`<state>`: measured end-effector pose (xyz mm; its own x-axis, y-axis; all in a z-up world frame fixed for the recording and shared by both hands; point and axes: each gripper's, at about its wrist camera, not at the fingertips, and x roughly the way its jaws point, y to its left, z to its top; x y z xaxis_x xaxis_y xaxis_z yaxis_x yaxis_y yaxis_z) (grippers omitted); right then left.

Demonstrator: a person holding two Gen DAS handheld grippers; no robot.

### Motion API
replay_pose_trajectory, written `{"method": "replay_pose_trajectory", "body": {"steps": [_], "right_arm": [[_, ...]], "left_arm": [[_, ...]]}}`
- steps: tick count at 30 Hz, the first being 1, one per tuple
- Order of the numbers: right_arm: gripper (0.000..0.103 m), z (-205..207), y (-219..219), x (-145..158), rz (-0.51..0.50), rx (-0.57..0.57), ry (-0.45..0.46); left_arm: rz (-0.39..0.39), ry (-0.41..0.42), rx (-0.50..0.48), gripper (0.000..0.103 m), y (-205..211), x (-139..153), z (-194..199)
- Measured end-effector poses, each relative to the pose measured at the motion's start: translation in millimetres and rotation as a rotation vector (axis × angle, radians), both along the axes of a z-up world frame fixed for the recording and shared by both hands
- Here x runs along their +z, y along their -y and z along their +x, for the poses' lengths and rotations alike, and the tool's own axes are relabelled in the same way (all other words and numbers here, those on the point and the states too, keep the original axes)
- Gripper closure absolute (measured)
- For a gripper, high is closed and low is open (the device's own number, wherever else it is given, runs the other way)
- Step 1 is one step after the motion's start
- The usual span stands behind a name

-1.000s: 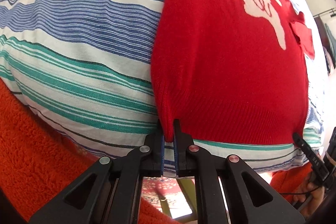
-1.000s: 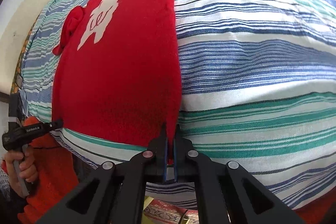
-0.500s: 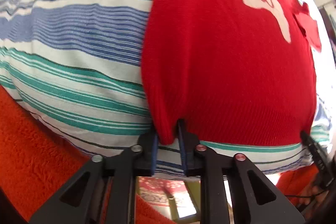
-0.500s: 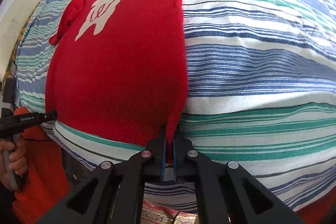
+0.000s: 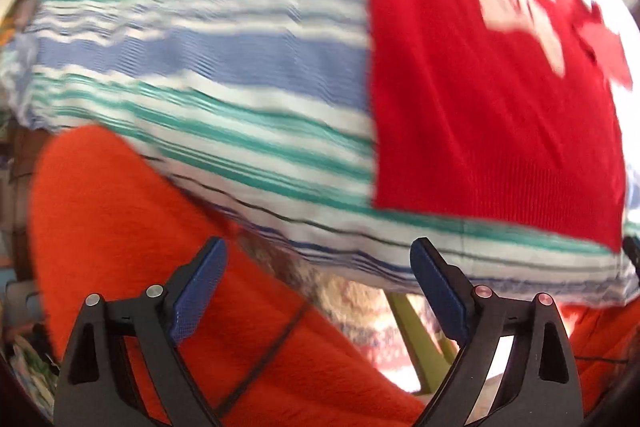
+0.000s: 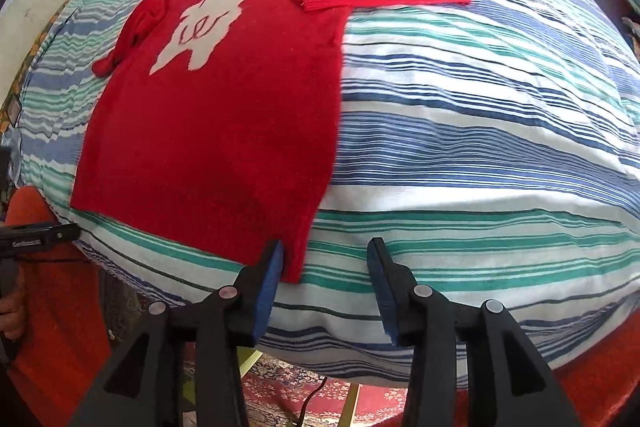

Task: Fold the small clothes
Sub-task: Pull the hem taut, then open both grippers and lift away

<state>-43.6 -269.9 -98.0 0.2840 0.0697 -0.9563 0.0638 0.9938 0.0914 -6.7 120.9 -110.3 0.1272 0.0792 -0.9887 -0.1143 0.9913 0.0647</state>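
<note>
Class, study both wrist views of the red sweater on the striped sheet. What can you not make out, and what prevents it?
- Left wrist view: motion blur smears the red sweater and its white motif.
- Right wrist view: the left gripper is cut off by the frame edge.
- Right wrist view: the sweater's bunched sleeve hides its own cuff.

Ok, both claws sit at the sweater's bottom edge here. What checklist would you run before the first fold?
1. Left claw free of cloth: ok, jaws opening, nothing between them.
2. Right claw free of cloth: not ok, jaws opening, hem corner lies between them, against one pad.
3. Sweater body flat on the striped cover: ok.
4. Sleeves laid out: not ok, one sleeve is bunched.
5. Bottom hem straight: cannot tell, left view blurred.
</note>
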Motion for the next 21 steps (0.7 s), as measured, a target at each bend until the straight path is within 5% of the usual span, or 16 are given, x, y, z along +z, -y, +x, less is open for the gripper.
{"method": "replay_pose_trajectory", "body": {"steps": [5,10,21], "right_arm": [[0.058,-6.6,28.0,13.7,-0.014,-0.127,0.051],[0.058,-10.3,52.6,13.9,0.016,-0.245,0.048],[0.058,-20.6,69.1,31.7,-0.006,-0.294,0.1]], "left_arm": [[-0.023,0.123,0.06,0.009,-17.9,33.8,7.8],[-0.044,0.182,0.019,0.009,-7.9,41.0,23.4],[-0.016,0.323,-0.025,0.009,12.7,55.2,40.8]]}}
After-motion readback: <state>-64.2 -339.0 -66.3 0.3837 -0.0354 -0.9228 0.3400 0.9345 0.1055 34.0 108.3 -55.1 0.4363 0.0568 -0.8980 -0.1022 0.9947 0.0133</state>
